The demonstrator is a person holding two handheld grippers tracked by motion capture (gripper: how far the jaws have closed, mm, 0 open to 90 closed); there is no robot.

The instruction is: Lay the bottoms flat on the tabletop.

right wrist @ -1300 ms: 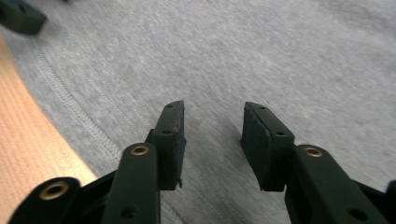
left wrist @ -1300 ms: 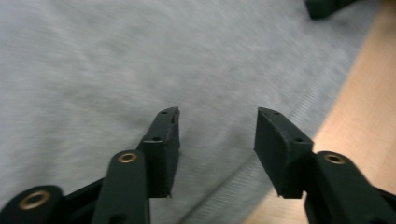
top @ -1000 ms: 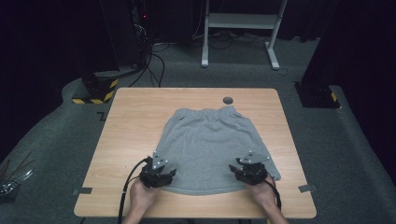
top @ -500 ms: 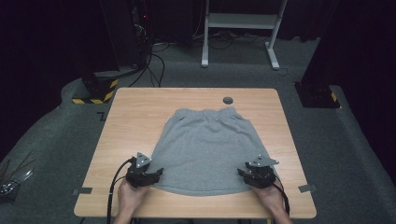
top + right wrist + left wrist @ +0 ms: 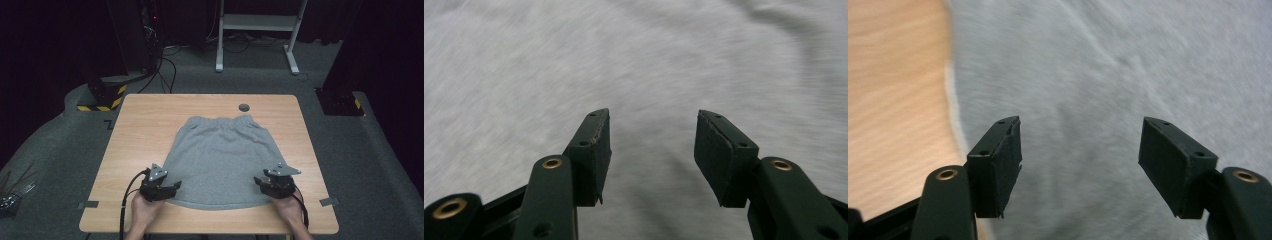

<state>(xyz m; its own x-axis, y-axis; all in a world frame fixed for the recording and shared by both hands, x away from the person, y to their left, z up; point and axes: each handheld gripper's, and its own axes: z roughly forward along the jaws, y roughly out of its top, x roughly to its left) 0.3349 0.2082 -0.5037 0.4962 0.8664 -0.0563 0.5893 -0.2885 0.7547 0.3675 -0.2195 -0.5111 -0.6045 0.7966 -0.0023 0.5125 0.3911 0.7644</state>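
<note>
Grey shorts lie flat between two open grippers

Grey shorts [image 5: 220,160] lie spread out on the wooden table [image 5: 145,130]. The waistband is at the far side, near a small dark round thing [image 5: 244,107] set in the table top. The bottom hem is at the near side, close to the person.

The left gripper [image 5: 172,186] sits at the near left corner of the shorts, right by the hem. A hand [image 5: 145,212] holds it from below, and a black cable [image 5: 127,200] curls away from it. In the left gripper view, the left gripper [image 5: 1080,150] is over the grey cloth, and the edge of the shorts runs just beside one jaw, with bare table past it. Its jaws have just been opening. They stand apart, and nothing is pinched between them.

The right gripper [image 5: 262,182] sits at the near right corner of the shorts, with the other hand [image 5: 290,210] behind it. In the right gripper view, the right gripper [image 5: 653,145] is over plain grey cloth. Its jaws have just been opening too. They stand apart, with a gap between the pads, and they pinch no cloth.

Past the table is a dark grey floor [image 5: 60,135] with a white frame [image 5: 260,30] standing on it.
</note>
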